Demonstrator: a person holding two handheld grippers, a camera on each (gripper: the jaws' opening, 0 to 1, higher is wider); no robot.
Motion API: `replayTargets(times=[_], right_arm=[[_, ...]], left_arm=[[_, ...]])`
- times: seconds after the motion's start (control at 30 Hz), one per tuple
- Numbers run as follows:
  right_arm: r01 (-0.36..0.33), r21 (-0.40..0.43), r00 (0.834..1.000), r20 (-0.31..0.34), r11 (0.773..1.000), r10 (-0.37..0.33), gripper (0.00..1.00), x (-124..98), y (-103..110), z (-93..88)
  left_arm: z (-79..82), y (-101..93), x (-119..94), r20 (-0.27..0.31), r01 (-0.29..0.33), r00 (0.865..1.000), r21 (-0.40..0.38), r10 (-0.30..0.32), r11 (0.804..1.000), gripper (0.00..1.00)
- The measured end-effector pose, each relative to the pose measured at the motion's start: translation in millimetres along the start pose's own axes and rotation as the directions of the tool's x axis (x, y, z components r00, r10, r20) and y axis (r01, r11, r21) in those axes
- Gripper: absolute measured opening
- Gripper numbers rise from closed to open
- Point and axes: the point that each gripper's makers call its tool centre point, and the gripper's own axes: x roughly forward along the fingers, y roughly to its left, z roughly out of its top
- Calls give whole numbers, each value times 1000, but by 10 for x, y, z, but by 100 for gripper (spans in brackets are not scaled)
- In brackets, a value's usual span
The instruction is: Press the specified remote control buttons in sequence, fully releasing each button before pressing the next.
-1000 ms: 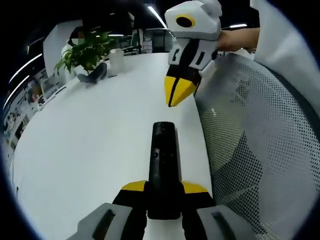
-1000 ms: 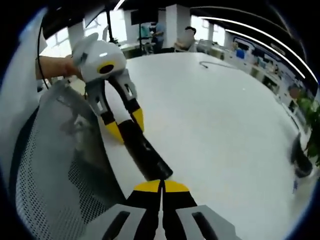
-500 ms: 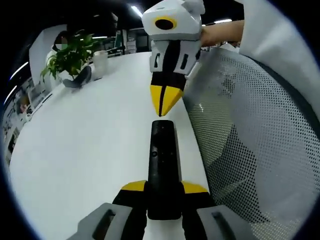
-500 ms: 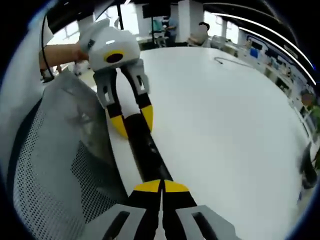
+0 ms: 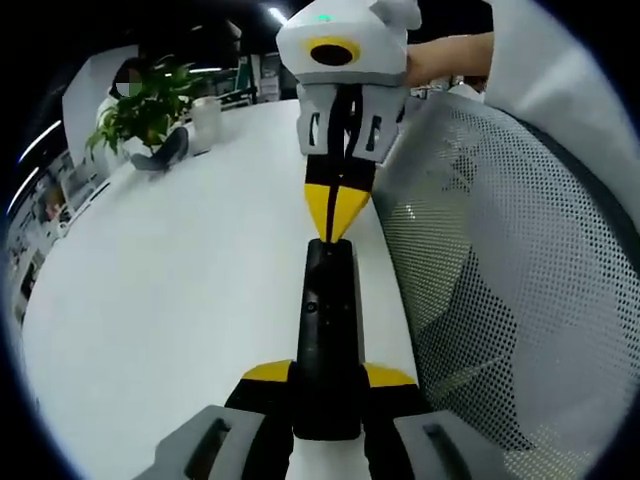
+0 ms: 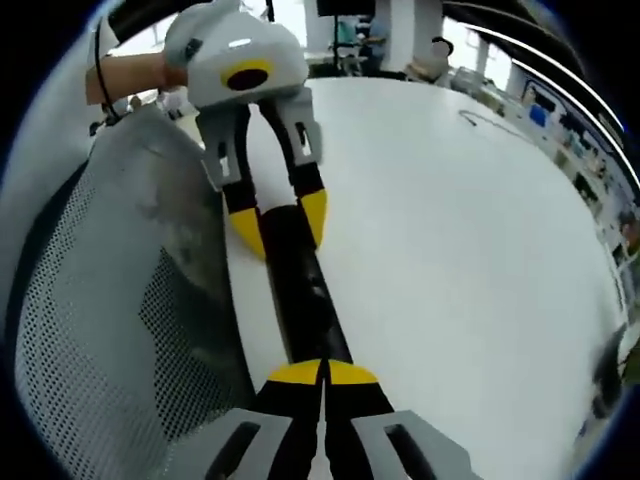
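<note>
Remote clamped for button press at the counter edge.
The left hand-held gripper (image 5: 327, 385) is clamped on the black remote control (image 5: 327, 330), steadying it over the white counter (image 5: 170, 290); the right hand-held gripper (image 5: 338, 222), jaws together into one point, meets its far end, presumably for pressing.

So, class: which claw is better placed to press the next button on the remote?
Probably the right claw: shut, its tip at the far end of the remote. The left claw is busy gripping the other end.
</note>
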Motion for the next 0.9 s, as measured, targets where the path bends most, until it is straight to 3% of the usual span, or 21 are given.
replayTargets(times=[0.23, 0.33, 0.4, 0.43, 0.5, 0.53, 0.6, 0.7, 0.77, 0.83, 0.9], right_arm=[[-5, -50, 995, -104, 999, 0, 0, 24, -12, 17], [-1, -23, 994, -105, 1000, -1, 0, 17, -21, 3], [14, 69, 997, -80, 998, -9, 0, 21, -33, 13], [24, 70, 997, -81, 997, -19, 0, 25, -41, 21], [32, -8, 996, -88, 999, -33, 0, 30, -31, 20], [36, 3, 996, -86, 999, -35, 0, 31, -17, 17], [48, 39, 997, -60, 998, -46, 0, 27, -31, 14], [85, 122, 995, 47, 989, -91, 0, 24, -54, 42], [102, 167, 984, 131, 981, -125, 0, 8, -49, 40], [79, 278, 972, 192, 957, -136, 0, -2, -56, 43], [33, 300, 976, 197, 954, -96, 0, -20, -45, 40]], left_arm=[[6, 2, 3, 0, -19, 1000, -23, 19, 1000, 24], [8, 4, 3, 9, -26, 1000, -31, 26, 999, 24], [8, 5, 2, 12, -30, 999, -35, 30, 999, 24], [9, 7, 3, 13, -31, 999, -35, 32, 999, 24], [6, 7, 3, 13, -33, 999, -37, 34, 999, 24], [7, 7, 3, 15, -35, 999, -42, 36, 998, 24], [6, 7, 6, 18, -40, 999, -44, 41, 998, 24], [6, 6, 7, 27, -48, 998, -55, 49, 997, 24], [7, 5, 5, 36, -53, 998, -60, 56, 997, 24], [7, 7, 3, 46, -64, 997, -74, 67, 995, 25], [2, -5, 2, 53, -70, 996, -77, 74, 995, 25]])
